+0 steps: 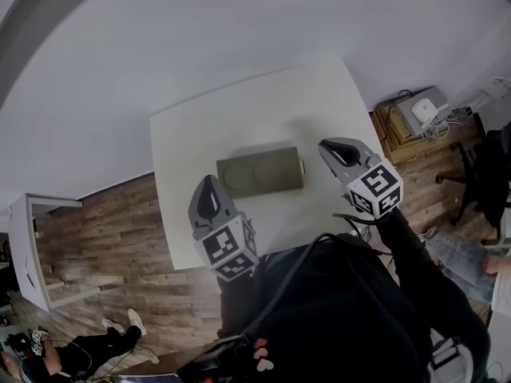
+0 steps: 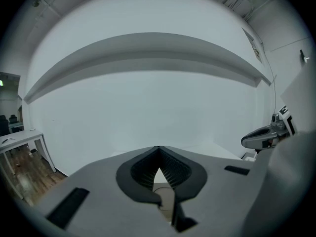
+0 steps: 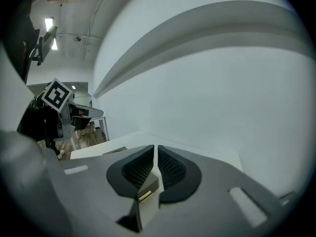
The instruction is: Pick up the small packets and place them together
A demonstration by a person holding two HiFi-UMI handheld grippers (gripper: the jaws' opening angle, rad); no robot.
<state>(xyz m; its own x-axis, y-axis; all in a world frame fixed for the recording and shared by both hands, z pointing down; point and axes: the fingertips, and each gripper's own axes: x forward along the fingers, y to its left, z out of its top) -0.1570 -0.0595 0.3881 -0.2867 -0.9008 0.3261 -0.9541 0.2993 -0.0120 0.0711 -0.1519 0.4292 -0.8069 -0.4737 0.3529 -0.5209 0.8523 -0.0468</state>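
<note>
Your left claw is pressed together and empty; your right claw likewise (barely a slit), either side of the flat olive-grey box on the white worktop.

White table backs onto a white wall and stands on wood-plank floor. Right of the table: cardboard box holding a pale device with cables, then a black office chair. Left of the table: white desk. Near the table's front-left corner: a seated person in dark trousers and white shoes.
</note>
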